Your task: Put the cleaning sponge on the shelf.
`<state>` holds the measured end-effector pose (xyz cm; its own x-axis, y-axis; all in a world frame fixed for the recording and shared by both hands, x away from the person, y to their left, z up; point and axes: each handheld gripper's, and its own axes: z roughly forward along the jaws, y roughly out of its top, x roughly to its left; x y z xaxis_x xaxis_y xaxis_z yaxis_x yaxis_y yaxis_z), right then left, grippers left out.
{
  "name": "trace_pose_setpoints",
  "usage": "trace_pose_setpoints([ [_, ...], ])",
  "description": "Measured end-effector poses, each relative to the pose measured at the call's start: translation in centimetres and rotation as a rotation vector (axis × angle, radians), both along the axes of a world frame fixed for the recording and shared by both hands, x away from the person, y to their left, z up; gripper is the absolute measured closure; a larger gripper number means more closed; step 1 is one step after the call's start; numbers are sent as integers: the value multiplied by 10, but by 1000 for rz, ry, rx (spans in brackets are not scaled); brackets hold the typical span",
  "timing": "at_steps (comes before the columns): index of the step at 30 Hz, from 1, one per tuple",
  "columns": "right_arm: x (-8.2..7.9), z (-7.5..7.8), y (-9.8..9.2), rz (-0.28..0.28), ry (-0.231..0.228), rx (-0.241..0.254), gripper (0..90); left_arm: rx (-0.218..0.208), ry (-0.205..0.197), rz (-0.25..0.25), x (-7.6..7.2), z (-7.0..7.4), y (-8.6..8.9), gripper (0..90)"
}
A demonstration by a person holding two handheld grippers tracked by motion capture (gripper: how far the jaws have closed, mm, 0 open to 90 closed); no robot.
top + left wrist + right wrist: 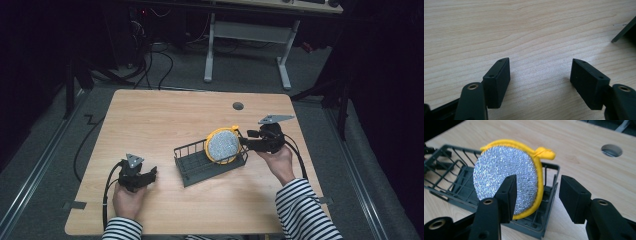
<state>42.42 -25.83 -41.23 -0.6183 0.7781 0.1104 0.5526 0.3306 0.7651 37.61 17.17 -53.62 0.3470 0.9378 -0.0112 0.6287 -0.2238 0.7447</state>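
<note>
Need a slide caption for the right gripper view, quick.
Open right hand-held gripper beside a yellow-rimmed silver scrubber standing on edge in a dark wire basket.

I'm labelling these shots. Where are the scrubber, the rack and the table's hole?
scrubber (499, 172), right gripper view, silver face
rack (192, 170), high view, floor grid
hole (611, 150), right gripper view, its opening

Scrubber (504, 175) hides part of the rack (454, 182); the rack's corner (624, 31) is cut off at the left gripper view's edge.

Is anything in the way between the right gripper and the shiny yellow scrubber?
No. The right gripper is open right at the scrubber, which stands in the wire basket; nothing sits between them.
</note>
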Motion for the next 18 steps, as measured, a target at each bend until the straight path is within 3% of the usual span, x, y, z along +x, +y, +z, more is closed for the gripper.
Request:
trace_pose_setpoints([
  [3,-3,4,-6,-25,-24,9,502,-1,2,-1,0,0,0,330],
  [7,-4,9,-13,-55,-24,23,507,-1,0,0,0,0,0,330],
  [13,-14,18,-24,-65,-57,48,512,-1,2,-1,0,0,0,330],
  [18,-19,18,-33,-85,-57,64,514,-6,1,-1,0,0,1,330],
])
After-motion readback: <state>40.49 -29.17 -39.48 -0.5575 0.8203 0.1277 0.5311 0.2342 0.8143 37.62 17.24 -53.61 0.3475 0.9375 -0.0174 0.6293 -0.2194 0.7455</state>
